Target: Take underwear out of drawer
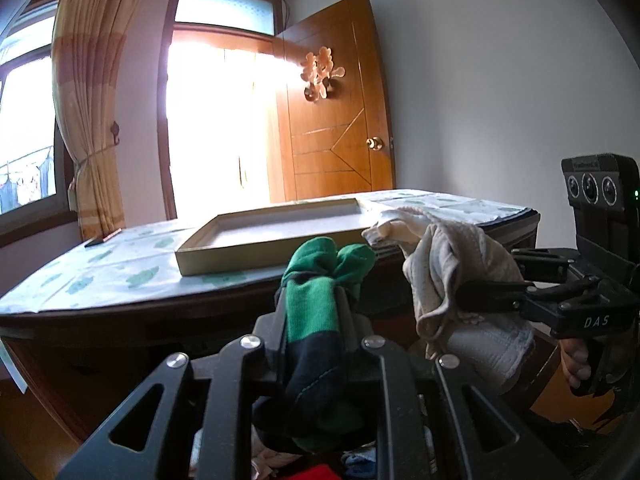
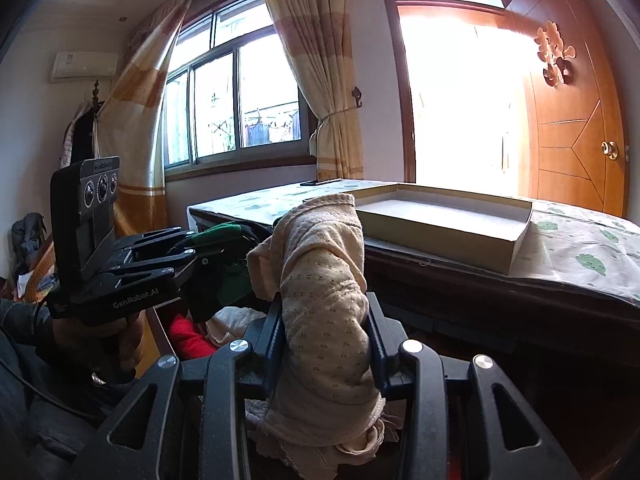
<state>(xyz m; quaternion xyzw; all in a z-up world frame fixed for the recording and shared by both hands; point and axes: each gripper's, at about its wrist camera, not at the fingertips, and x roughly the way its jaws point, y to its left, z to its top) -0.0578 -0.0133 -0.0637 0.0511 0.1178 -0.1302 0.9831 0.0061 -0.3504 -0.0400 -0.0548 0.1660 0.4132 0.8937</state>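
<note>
From the left wrist view, the left tool (image 1: 310, 300) is closed on a green and navy garment (image 1: 316, 312), which bunches up between its fingers and rises past their tips. Holding it this high looks meant to carry it over the edge of the worktop (image 1: 100, 272) ahead, where a shallow cardboard box (image 1: 224, 258) stands open, a likely landing spot. To the right of this tool, the right tool (image 1: 492, 294) pinches a cream garment (image 1: 440, 264) at about the same height, so both pieces seem lifted clear together. Below the left tool, scraps of red and blue cloth (image 1: 320, 472) show at the bottom edge; the drawer itself is mostly hidden by the tool's body, so I cannot tell how full it is.

From the right wrist view, the right tool (image 2: 326, 340) grips the cream garment (image 2: 324, 280) between its fingers, the cloth folded over and standing above them. The box (image 2: 444, 232) sits ahead and slightly right on the worktop (image 2: 580, 256). To the left, the left tool (image 2: 200, 248) holds the green cloth (image 2: 220, 232), partly in shadow. Beneath it a red garment (image 2: 188, 336) lies in what appears to be the open drawer, whose rim is barely visible. The doorway glare washes out everything beyond the worktop.
</note>
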